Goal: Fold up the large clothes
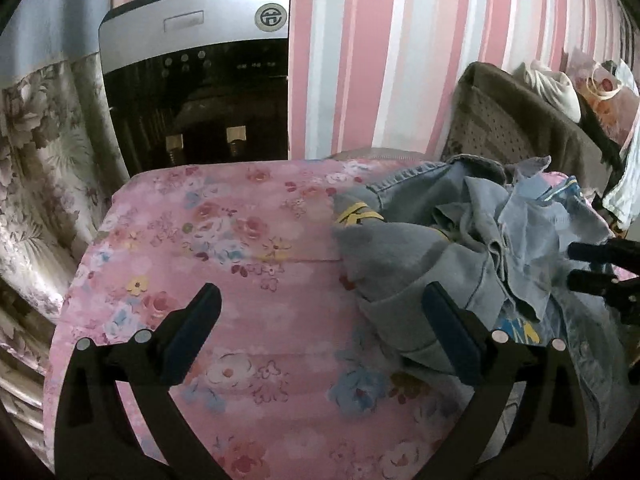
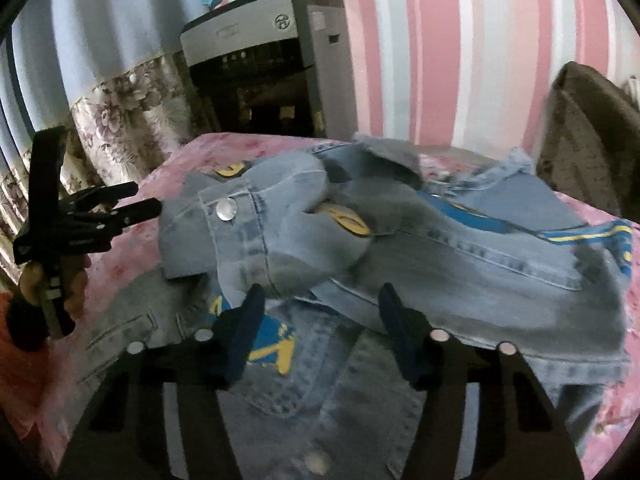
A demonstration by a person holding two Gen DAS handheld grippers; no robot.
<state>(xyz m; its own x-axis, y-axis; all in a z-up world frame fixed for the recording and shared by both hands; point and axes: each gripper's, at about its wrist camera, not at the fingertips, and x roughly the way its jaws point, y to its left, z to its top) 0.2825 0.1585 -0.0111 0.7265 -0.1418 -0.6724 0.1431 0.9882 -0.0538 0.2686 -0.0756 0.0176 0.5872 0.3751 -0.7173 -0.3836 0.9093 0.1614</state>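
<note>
A light blue denim jacket [image 2: 420, 264] with yellow and blue patches lies crumpled on a pink floral sheet [image 1: 240, 240]. In the left wrist view the jacket [image 1: 460, 240] is heaped at the right. My left gripper [image 1: 320, 320] is open and empty over the sheet, its right finger at the edge of the denim. My right gripper [image 2: 320, 312] is open and empty just above the jacket, near a sleeve cuff with a metal button [image 2: 226, 210]. The left gripper also shows in the right wrist view [image 2: 132, 200], at the left, apart from the jacket. The right gripper's fingers [image 1: 592, 252] show at the right edge.
A silver and black water dispenser [image 1: 196, 80] stands behind the bed against a pink striped wall. A floral curtain [image 1: 40, 160] hangs at the left. A brown chair back [image 1: 520, 120] with bags and cloths stands at the right.
</note>
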